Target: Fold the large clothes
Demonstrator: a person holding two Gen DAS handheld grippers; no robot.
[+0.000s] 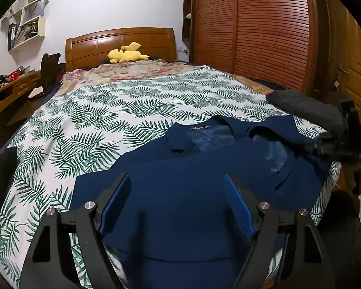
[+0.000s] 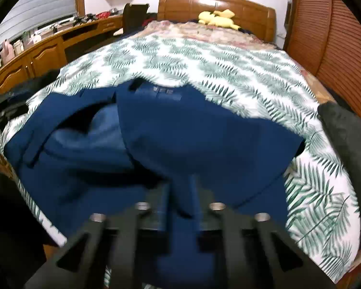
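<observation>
A dark blue jacket [image 1: 192, 166] lies on the bed's leaf-print sheet [image 1: 96, 110], collar toward the headboard, lighter lining showing. My left gripper [image 1: 175, 187] is open and empty, its blue pads [image 1: 115, 200] spread wide just above the jacket's near part. In the right wrist view the jacket [image 2: 192, 130] has one side lifted and folded over, lining [image 2: 89, 134] exposed at the left. My right gripper [image 2: 180, 192] is shut on a fold of the jacket's near edge. The right gripper also shows blurred in the left wrist view [image 1: 337, 144], at the jacket's right side.
A yellow plush toy [image 1: 126, 54] lies by the wooden headboard [image 1: 120, 41]. A slatted wardrobe [image 1: 252, 29] stands right of the bed. A wooden desk [image 2: 48, 45] and dark chair [image 1: 49, 68] stand left. A floral blanket [image 1: 132, 71] covers the bed's far part.
</observation>
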